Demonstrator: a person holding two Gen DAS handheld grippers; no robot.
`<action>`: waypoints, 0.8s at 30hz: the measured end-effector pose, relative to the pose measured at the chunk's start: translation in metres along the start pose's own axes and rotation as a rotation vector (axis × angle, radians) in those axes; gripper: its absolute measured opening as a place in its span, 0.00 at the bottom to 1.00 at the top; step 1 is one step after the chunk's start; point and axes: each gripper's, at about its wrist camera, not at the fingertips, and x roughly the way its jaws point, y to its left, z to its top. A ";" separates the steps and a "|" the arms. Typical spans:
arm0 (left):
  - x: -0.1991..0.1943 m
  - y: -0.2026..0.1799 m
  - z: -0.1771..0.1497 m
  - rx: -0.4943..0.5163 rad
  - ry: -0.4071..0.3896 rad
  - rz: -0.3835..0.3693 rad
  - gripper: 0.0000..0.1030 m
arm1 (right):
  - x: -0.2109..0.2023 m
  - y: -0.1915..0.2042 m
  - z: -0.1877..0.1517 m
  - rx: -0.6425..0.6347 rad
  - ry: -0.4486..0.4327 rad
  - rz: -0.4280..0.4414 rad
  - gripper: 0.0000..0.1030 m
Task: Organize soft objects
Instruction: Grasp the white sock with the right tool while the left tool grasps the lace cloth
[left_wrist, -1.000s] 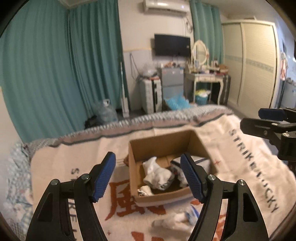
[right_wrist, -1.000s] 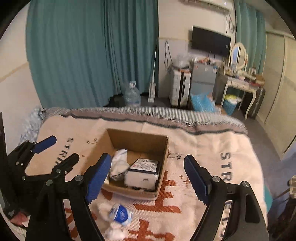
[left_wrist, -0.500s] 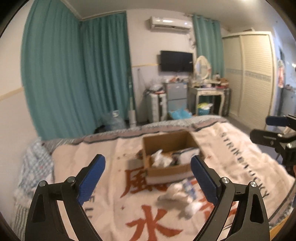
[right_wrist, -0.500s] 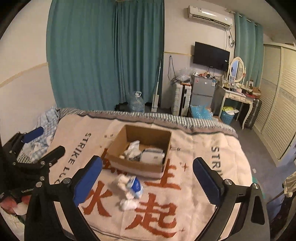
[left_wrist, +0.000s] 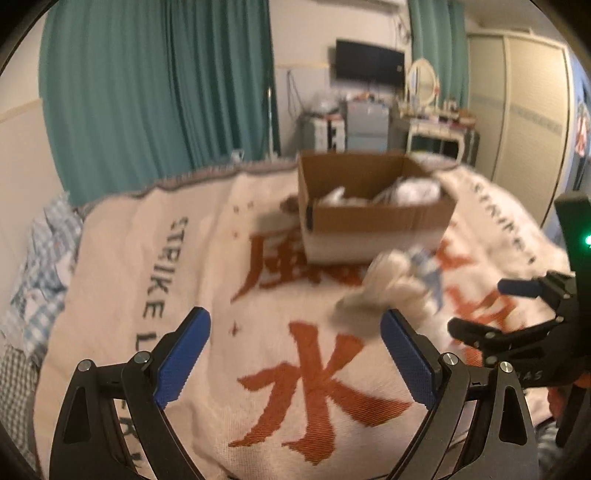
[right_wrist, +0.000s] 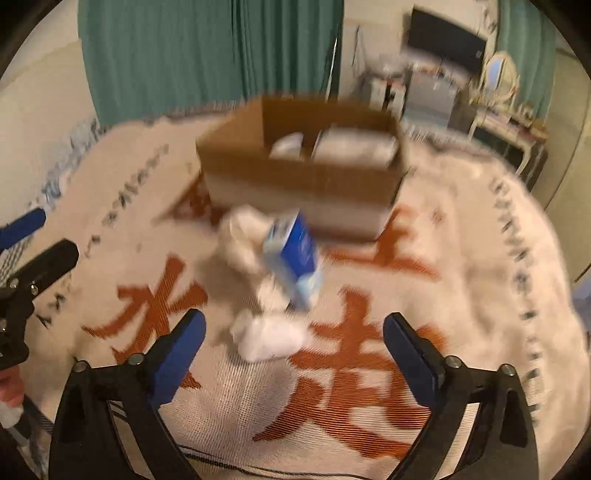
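now that both cameras have dropped low toward the blanket (right_wrist: 480, 258), the right gripper (right_wrist: 293, 341) and left gripper (left_wrist: 293, 352) hang spread and empty, lining up on the white soft pile (right_wrist: 266, 332) and blue pack (right_wrist: 295, 254) lying just before the cardboard box (right_wrist: 295, 177), pickup likely next.

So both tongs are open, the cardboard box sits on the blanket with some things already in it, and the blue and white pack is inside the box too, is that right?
Not quite. The blue and white pack is outside the cardboard box, lying on the blanket just in front of it among the white soft items, as the right wrist view shows. The rest holds: the left tongs and right tongs are both open, and the box holds things.
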 end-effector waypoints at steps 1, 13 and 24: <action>0.005 0.001 -0.003 -0.001 0.009 0.001 0.92 | 0.014 0.000 -0.005 0.011 0.030 0.017 0.86; 0.039 -0.027 -0.006 0.013 0.073 -0.076 0.90 | 0.016 -0.041 0.000 0.102 0.065 0.096 0.37; 0.080 -0.089 0.001 0.085 0.154 -0.172 0.82 | -0.011 -0.095 0.014 0.234 -0.038 0.014 0.38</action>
